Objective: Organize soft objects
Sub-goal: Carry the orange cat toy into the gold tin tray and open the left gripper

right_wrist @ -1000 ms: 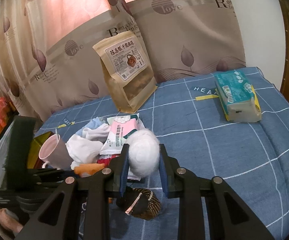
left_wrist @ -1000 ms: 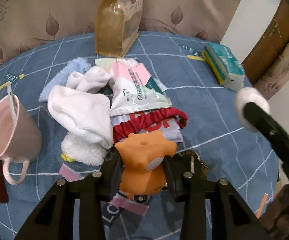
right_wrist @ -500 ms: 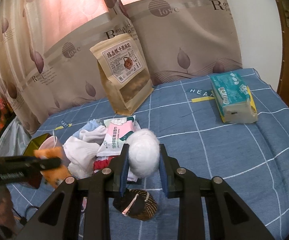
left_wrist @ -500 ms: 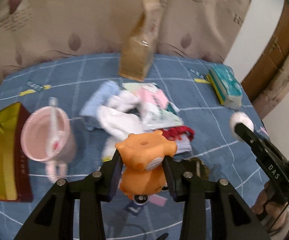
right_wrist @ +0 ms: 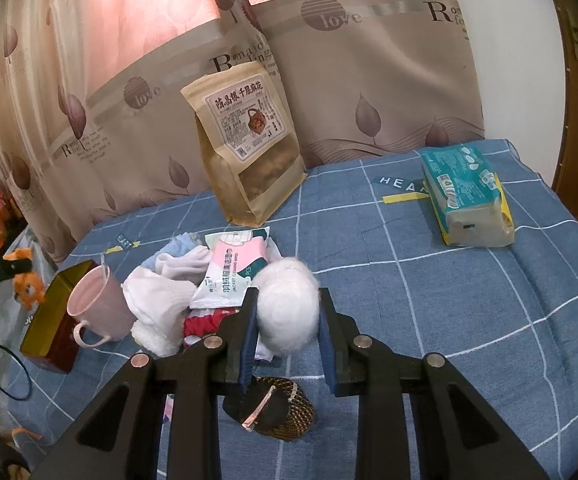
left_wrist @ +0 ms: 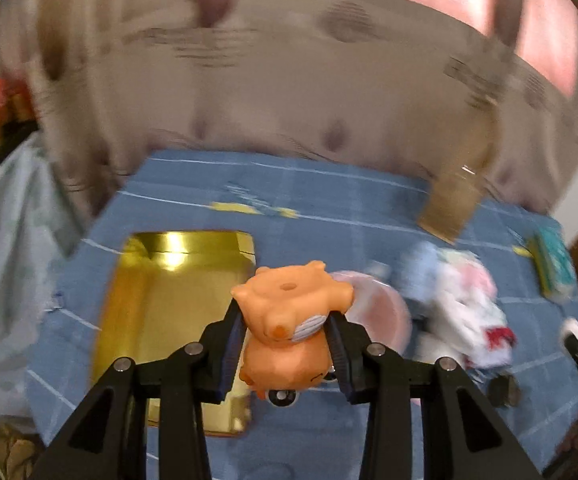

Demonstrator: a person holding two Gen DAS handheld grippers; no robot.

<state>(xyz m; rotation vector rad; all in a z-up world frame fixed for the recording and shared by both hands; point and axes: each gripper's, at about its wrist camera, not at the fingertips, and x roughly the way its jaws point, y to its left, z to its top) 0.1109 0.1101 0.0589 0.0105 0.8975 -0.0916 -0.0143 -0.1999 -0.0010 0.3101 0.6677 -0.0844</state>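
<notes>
Both grippers loaded: left clamps an orange toy, right clamps a white puff.

The left gripper [left_wrist: 287, 322] has its jaws clenched on the orange toy [left_wrist: 289, 308], which is held clear of the blue cloth [left_wrist: 329, 208] with the open gold box [left_wrist: 169, 280] directly behind and below it; this view is blurred. The right gripper [right_wrist: 287, 320] grasps the white puff [right_wrist: 287, 312] above the cloth, just in front of the pile of soft items [right_wrist: 193, 280]: white towel, pink wipes pack, red scrunchie. A pink mug [right_wrist: 97, 304] stands between the pile and the box. A brown snack bag [right_wrist: 245, 148] leans on the curtain behind; a tissue pack [right_wrist: 465, 196] lies well apart at right. A dark hair clip [right_wrist: 273, 408] rests under the right jaws.
</notes>
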